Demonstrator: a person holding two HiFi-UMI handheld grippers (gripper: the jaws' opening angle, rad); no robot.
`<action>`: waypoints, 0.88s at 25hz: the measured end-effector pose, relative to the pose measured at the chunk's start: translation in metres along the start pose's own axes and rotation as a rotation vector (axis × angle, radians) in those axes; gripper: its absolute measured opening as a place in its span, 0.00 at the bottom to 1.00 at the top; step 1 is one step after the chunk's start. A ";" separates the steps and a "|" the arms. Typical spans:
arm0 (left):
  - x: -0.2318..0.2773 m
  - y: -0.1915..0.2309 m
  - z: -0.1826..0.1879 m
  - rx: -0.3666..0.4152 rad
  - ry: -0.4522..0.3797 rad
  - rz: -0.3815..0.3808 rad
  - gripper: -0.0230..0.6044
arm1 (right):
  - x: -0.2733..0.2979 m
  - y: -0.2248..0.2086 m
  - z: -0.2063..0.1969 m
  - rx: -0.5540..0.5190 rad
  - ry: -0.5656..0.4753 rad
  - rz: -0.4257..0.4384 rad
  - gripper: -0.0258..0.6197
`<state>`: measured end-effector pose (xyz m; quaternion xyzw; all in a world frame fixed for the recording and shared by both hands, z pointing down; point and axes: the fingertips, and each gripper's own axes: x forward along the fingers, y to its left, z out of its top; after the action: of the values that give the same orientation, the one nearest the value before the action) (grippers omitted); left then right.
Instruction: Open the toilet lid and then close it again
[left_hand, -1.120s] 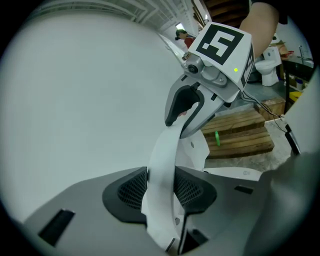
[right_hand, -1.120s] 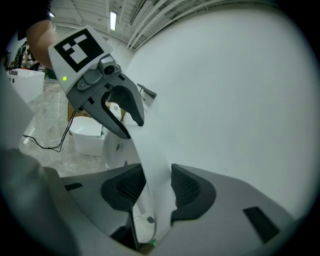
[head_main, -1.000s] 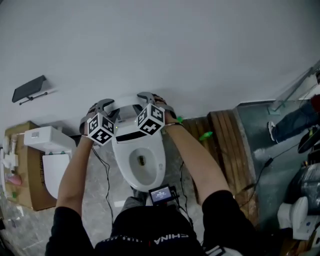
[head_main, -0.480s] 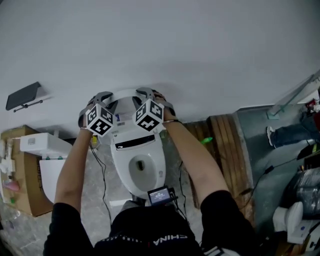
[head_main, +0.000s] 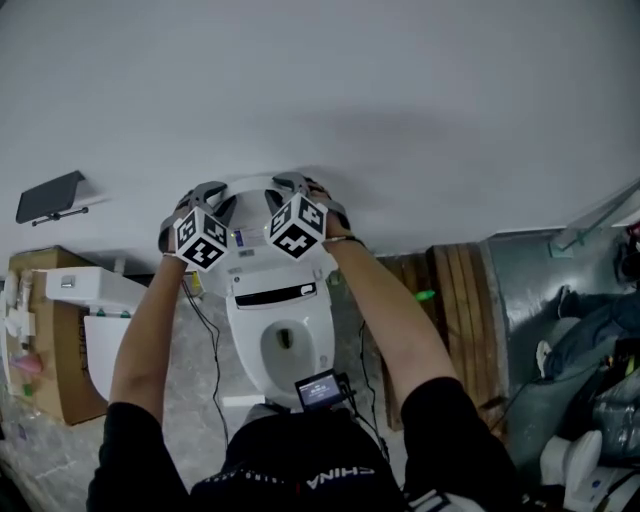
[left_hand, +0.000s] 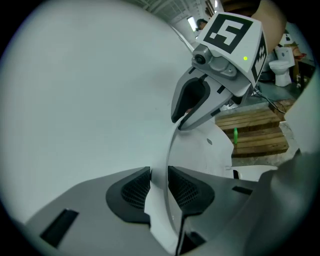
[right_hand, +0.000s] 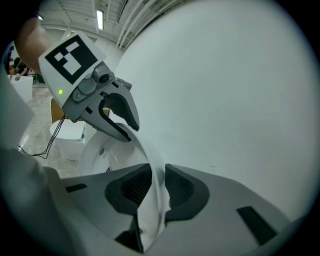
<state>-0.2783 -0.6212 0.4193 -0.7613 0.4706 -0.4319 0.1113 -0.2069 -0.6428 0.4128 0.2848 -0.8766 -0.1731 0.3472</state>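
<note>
Currently both tongs are clamped on one rim. The left gripper (left_hand: 159, 172) has the edge of the toilet lid (head_main: 250, 184) between its ribbed pads. The right gripper (right_hand: 157, 172) grips the same rim further along. Both sets of jaws have just been closing onto it.

The toilet lid stands near upright, close to the wall (head_main: 380, 90); contact with the wall cannot be confirmed. The bowl (head_main: 285, 345) lies exposed below.

Compared with one second ago, both grippers and the lid sit closer to the wall. Judgement: the opening half is essentially complete, and lowering the lid remains.
</note>
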 end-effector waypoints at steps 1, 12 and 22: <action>0.001 0.002 -0.002 0.000 0.007 0.011 0.22 | 0.002 -0.001 0.000 -0.001 0.001 0.005 0.18; 0.003 0.008 -0.015 -0.033 0.029 0.045 0.18 | 0.009 -0.003 0.001 -0.024 -0.014 0.028 0.18; -0.010 0.000 -0.012 -0.035 0.042 0.045 0.18 | -0.007 0.005 0.003 0.033 -0.049 0.079 0.19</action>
<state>-0.2896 -0.6102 0.4206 -0.7431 0.4975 -0.4367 0.0979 -0.2071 -0.6340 0.4096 0.2515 -0.8981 -0.1517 0.3272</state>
